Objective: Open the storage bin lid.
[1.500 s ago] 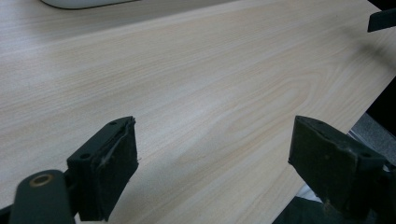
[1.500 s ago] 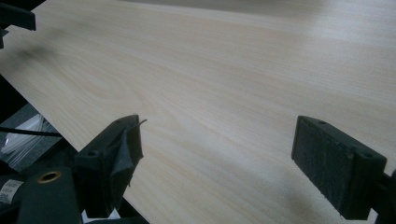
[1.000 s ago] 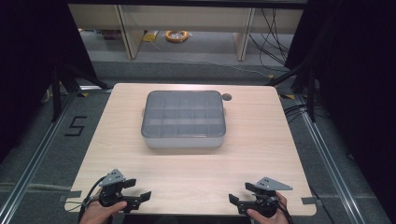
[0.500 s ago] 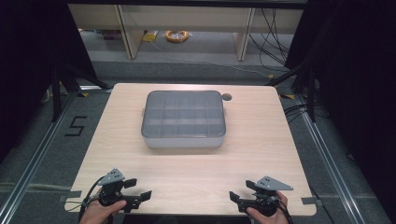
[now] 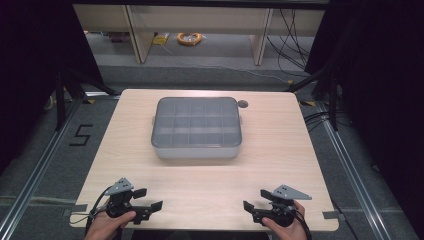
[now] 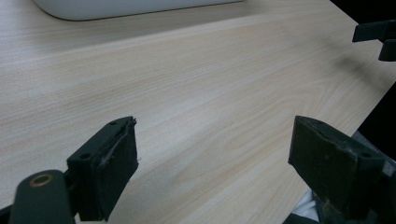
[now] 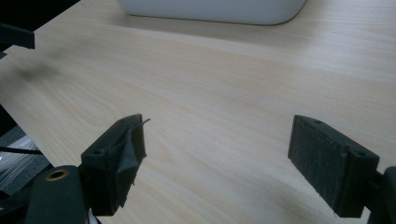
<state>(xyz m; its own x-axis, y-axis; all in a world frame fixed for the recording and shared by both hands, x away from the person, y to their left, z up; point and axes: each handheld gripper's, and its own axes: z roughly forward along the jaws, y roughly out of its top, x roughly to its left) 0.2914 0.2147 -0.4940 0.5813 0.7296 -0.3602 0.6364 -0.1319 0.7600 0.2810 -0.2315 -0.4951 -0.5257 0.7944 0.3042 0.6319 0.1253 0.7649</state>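
My left tongs spread at the counter's near-left edge, my right tongs spread near-right, grey compartment box centred far off

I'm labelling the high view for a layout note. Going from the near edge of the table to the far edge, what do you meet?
The two grippers, left and right, side by side → bare table → grey compartment box → small dark round spot near the far edge.
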